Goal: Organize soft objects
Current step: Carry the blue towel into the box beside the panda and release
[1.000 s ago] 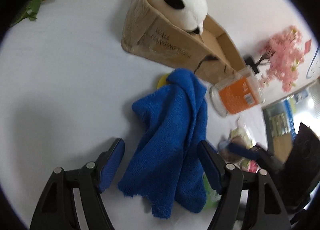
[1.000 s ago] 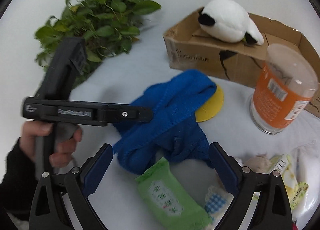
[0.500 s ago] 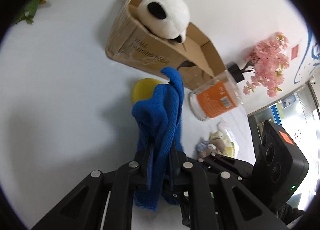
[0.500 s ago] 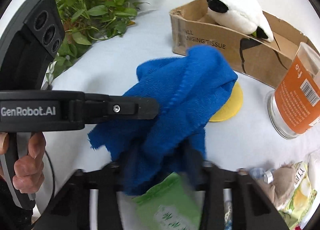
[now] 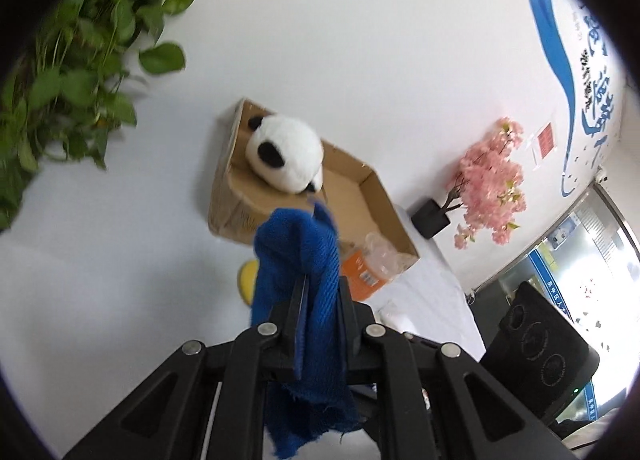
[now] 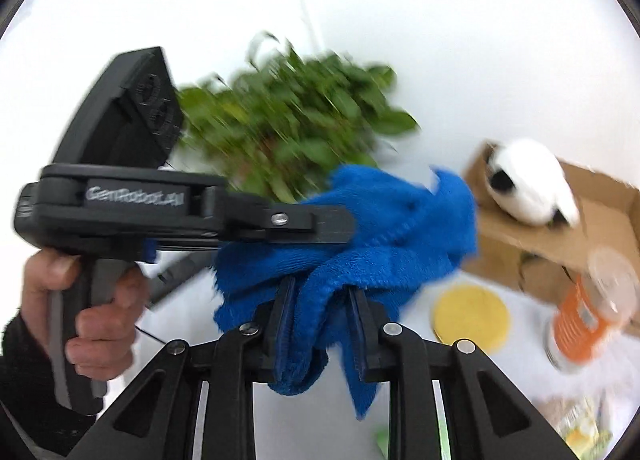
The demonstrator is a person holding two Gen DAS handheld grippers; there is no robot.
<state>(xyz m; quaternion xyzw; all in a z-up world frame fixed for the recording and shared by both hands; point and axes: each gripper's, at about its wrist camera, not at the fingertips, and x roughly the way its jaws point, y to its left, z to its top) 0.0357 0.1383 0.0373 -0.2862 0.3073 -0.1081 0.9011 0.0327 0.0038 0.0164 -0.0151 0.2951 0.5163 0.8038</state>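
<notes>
Two grippers [image 5: 320,292] [image 6: 320,292] on cloth [image 6: 380,227]; hand [image 6: 80,300] rt view only

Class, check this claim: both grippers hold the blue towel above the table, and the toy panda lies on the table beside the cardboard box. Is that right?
One detail is wrong. The toy panda lies in the cardboard box, not beside it, as the left wrist view shows. The rest stands: the left gripper and the right gripper both hold the blue towel above the table.

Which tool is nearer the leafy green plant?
Left. The left tool lies just before the leafy green plant; the right tool, jaws closing on the blue terry towel, is farther back.
</notes>
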